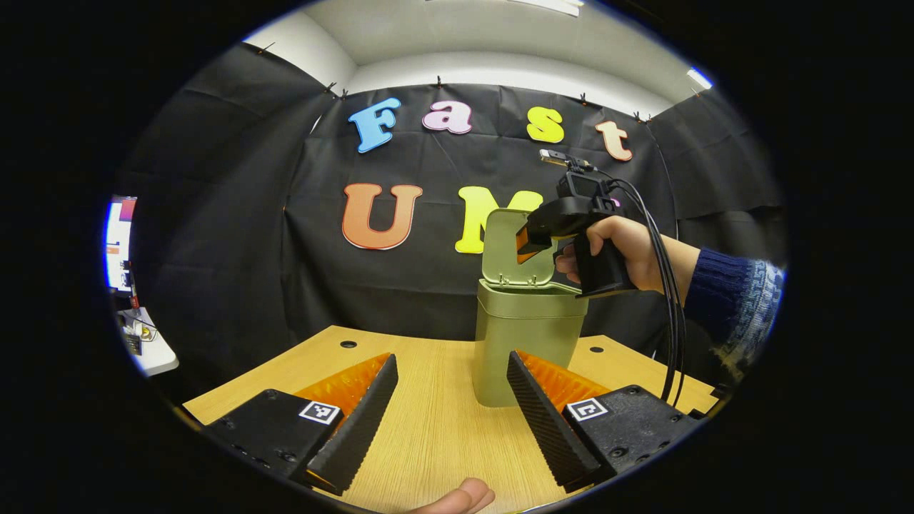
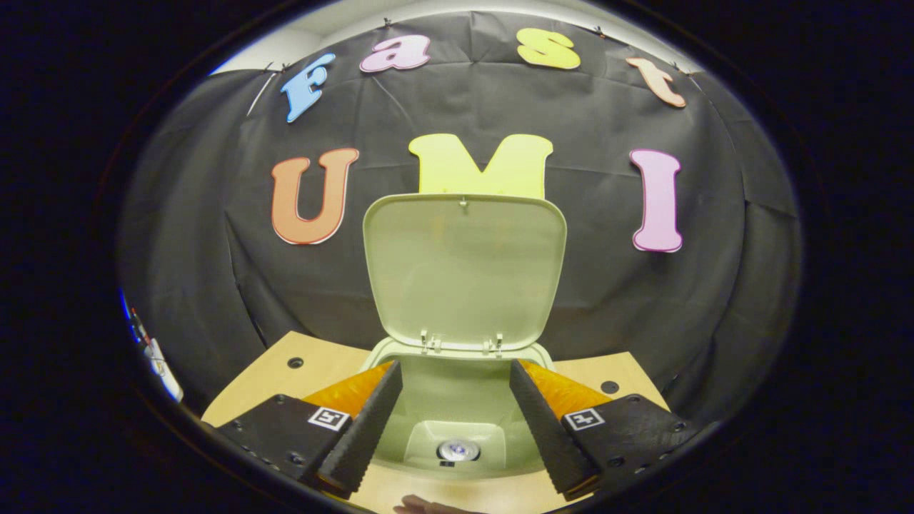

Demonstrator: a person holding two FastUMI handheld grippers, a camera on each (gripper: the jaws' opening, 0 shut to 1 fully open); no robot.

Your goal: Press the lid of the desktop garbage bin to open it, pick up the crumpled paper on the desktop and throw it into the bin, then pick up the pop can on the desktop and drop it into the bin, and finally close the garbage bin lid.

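The olive-green bin (image 1: 525, 350) stands on the wooden desk (image 1: 428, 428), its lid (image 1: 508, 246) swung upright. Above the bin's opening a hand in a blue sleeve holds my right gripper (image 1: 530, 248). My left gripper (image 1: 452, 357) sits low over the desk in front of the bin, open with nothing between its fingers. In the right gripper view I look down into the bin (image 2: 457, 400) past the raised lid (image 2: 464, 271). The pop can's silver top (image 2: 458, 450) lies at the bottom. My right gripper (image 2: 453, 371) is open over the opening and holds nothing.
The desk has small round holes (image 1: 348, 344) near its back edge, close to the black cloth wall. Black cables (image 1: 668, 300) hang from the right gripper. A monitor (image 1: 120, 243) and a white table (image 1: 150, 350) stand far left. A person's fingertip (image 1: 464, 496) shows at the bottom.
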